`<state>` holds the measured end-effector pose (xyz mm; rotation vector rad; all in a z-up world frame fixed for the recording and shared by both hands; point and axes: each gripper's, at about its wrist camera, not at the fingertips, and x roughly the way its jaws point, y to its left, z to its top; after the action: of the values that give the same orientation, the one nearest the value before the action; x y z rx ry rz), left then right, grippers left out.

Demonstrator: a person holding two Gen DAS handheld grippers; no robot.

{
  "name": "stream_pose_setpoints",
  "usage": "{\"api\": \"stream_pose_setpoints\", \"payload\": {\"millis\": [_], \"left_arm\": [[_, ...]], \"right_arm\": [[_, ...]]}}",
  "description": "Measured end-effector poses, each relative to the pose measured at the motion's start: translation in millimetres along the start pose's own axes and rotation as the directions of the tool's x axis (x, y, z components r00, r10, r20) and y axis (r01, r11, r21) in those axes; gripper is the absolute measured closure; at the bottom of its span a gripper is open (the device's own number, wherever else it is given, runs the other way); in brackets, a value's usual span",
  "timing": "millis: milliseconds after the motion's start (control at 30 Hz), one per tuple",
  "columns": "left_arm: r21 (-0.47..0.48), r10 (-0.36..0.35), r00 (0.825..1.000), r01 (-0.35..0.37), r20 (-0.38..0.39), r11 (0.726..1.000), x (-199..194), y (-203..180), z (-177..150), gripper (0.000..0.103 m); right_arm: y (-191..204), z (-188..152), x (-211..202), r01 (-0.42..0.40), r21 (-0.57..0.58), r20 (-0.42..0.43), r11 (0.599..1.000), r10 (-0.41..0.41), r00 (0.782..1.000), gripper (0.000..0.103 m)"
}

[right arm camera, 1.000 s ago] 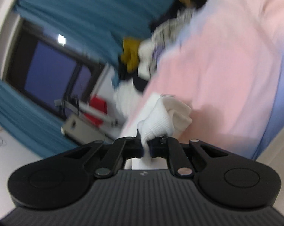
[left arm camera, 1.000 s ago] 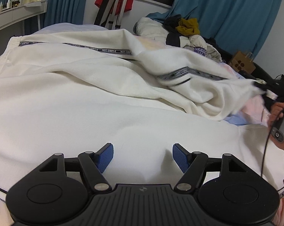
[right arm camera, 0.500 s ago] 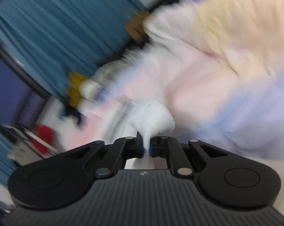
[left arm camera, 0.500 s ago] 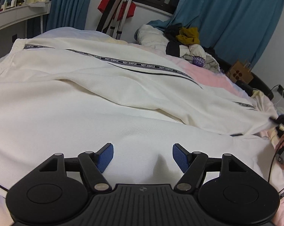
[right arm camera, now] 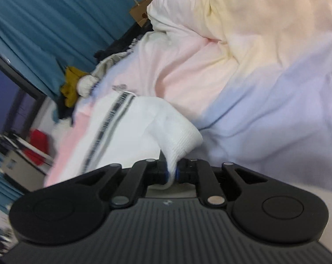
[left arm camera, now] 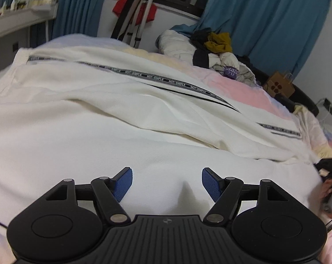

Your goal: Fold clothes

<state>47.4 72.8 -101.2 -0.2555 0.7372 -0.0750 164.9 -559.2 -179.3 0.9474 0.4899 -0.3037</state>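
A large white garment (left arm camera: 95, 118) with a black lettered stripe (left arm camera: 157, 80) lies spread over the bed. My left gripper (left arm camera: 167, 183) is open, its blue pads just above the white cloth, holding nothing. My right gripper (right arm camera: 171, 172) is shut on the garment's ribbed white cuff (right arm camera: 179, 136), with the striped sleeve (right arm camera: 113, 118) trailing away to the left. In the left wrist view the right gripper (left arm camera: 326, 167) is a dark blur at the far right edge, at the sleeve's end.
A pastel pink, yellow and blue bedcover (right arm camera: 265, 70) lies under the garment. A pile of other clothes (left arm camera: 214, 50) sits at the bed's far side. A brown paper bag (left arm camera: 279, 87), a tripod (left arm camera: 133, 15) and teal curtains (left arm camera: 265, 17) stand behind.
The right gripper pulled the sleeve out to the right and down, so the bunched sleeve now lies stretched flat across the garment. The left gripper stayed open in place.
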Motion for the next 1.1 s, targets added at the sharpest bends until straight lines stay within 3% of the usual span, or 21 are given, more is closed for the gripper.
{"api": "stream_pose_setpoints", "payload": {"millis": [267, 300, 367, 500, 567, 667, 767, 967, 1100], "left_arm": [[0.054, -0.007, 1.0, 0.006, 0.01, 0.998, -8, -1, -10, 0.031], [0.052, -0.015, 1.0, 0.014, 0.012, 0.999, -12, 0, -10, 0.031], [0.05, -0.025, 1.0, 0.025, 0.017, 0.998, -21, 2, -12, 0.031], [0.06, -0.068, 0.998, 0.068, -0.004, 0.996, -37, 3, -16, 0.03], [0.079, -0.083, 0.996, 0.085, -0.022, 0.993, -44, -1, -19, 0.03], [0.125, -0.061, 0.998, 0.06, 0.003, 0.99, -53, -6, -21, 0.028], [0.113, -0.043, 0.999, 0.042, 0.001, 0.993, -54, -3, -20, 0.028], [0.091, -0.02, 1.0, 0.02, -0.005, 0.996, -53, 1, -16, 0.028], [0.085, -0.028, 0.999, 0.029, -0.016, 0.996, -52, 2, -13, 0.028]], "right_arm": [[19, -16, -95, 0.006, -0.03, 0.02, 1.0, -0.006, 1.0, 0.083], [17, -18, -111, 0.007, -0.027, 0.034, 1.0, -0.006, 0.999, 0.08], [14, -21, -140, 0.015, -0.012, 0.061, 1.0, -0.015, 0.998, 0.062], [-7, -23, -183, 0.066, 0.113, 0.107, 0.991, -0.078, 0.991, 0.053], [-14, -28, -191, 0.095, 0.106, 0.118, 0.99, -0.107, 0.987, 0.042], [-22, -36, -191, 0.176, 0.129, 0.077, 0.976, -0.187, 0.979, 0.041], [-30, -43, -190, 0.219, 0.184, 0.036, 0.958, -0.23, 0.973, 0.043], [-31, -49, -205, 0.332, 0.187, 0.117, 0.925, -0.357, 0.927, 0.041], [-46, -55, -190, 0.292, 0.256, 0.018, 0.922, -0.306, 0.952, 0.041]]}}
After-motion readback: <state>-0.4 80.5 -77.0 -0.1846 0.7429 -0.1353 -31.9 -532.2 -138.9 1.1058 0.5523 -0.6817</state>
